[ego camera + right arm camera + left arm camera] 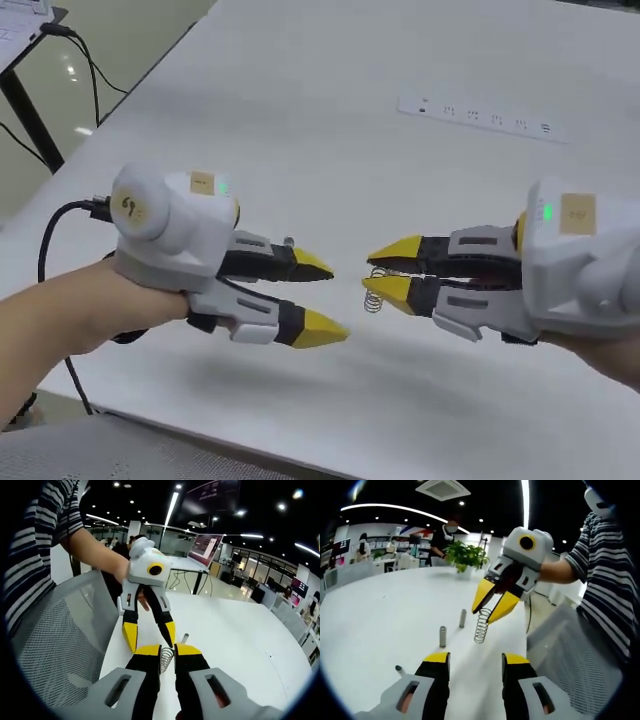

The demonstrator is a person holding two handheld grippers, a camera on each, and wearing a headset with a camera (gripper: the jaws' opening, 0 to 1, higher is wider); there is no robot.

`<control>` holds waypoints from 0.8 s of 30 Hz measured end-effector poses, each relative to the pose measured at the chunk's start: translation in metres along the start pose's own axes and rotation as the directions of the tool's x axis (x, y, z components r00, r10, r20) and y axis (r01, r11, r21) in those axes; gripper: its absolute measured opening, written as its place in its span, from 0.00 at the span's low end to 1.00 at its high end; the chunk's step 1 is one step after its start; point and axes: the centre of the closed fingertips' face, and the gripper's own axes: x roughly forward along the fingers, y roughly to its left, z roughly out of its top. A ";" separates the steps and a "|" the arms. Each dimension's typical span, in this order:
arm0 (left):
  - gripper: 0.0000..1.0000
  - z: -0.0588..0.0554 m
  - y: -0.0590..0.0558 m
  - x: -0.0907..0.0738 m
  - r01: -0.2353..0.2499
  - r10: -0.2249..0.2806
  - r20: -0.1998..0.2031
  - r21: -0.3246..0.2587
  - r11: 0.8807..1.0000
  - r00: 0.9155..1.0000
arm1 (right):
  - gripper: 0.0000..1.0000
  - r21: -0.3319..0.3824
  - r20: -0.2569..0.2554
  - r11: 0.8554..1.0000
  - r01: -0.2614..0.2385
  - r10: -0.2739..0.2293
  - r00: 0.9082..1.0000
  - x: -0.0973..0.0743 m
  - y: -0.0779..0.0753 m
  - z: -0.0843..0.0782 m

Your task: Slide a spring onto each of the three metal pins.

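Pinching a spring (pixel 481 626), the right gripper (pixel 372 272) should line it straight over a metal pin (pixel 442 636); the left gripper (pixel 332 300) is open, empty.

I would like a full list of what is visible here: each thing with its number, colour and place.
table: one, white, the work surface
metal pins: three, grey, in a row on the table
spring: one, silver, held in the right hand-held gripper
power strip: one, white, far part of the table
plant: one, green, beyond the table
mesh chair: one, grey, beside the table
left hand-held gripper: one, white with yellow tips, open, above the table
right hand-held gripper: one, same colours, shut on the spring
striped sleeve: one, dark and white, on the person's arm
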 end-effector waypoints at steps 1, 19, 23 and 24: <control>0.35 -0.001 0.001 -0.002 -0.004 0.004 0.000 -0.002 1.000 1.000 | 0.07 -0.001 -0.002 1.000 0.002 -0.002 1.000 0.000 -0.001 -0.001; 0.59 -0.019 0.026 -0.048 -0.132 0.132 0.004 -0.064 0.989 0.991 | 0.07 -0.005 -0.021 1.000 0.017 -0.017 1.000 0.009 -0.004 -0.009; 0.68 -0.022 0.029 -0.054 -0.149 0.149 -0.003 -0.066 0.987 0.989 | 0.07 -0.004 -0.020 1.000 0.019 -0.019 1.000 0.014 -0.006 -0.009; 0.70 -0.025 0.030 -0.056 -0.157 0.156 -0.007 -0.068 0.985 0.988 | 0.07 -0.007 -0.021 1.000 0.023 -0.023 1.000 0.016 -0.007 -0.010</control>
